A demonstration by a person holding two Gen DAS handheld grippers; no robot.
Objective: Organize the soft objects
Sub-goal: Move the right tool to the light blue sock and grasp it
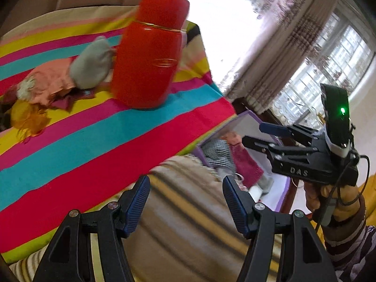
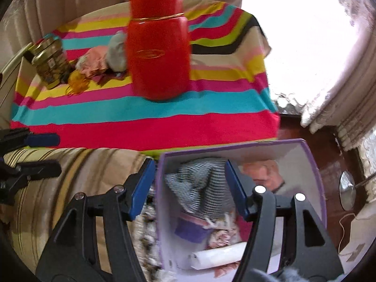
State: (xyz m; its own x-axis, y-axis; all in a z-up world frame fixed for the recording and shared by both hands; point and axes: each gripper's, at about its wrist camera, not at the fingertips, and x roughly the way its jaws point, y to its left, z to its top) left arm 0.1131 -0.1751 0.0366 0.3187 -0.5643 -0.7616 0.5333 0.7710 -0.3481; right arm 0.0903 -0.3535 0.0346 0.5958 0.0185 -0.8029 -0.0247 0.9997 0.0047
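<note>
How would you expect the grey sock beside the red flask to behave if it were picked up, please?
The grey sock looks like crumpled knit, so it would probably go floppy and drape. It seems light and unlikely to roll. It lies against the red flask and pink cloth, so lifting may drag that cloth.

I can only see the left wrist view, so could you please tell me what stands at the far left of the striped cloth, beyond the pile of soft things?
Observer: A glass jar with a gold lid stands there, left of the small peach garment and the pale grey sock.
Operator: Thank you. What is in the purple-edged box besides the striped cloth?
Observer: In the purple-edged box, below the black-and-white striped fabric, lies a white rolled paper.
Operator: Is the right gripper holding anything?
Observer: No. The right gripper hangs open over that box with nothing between its pads; the left gripper is open too.
</note>
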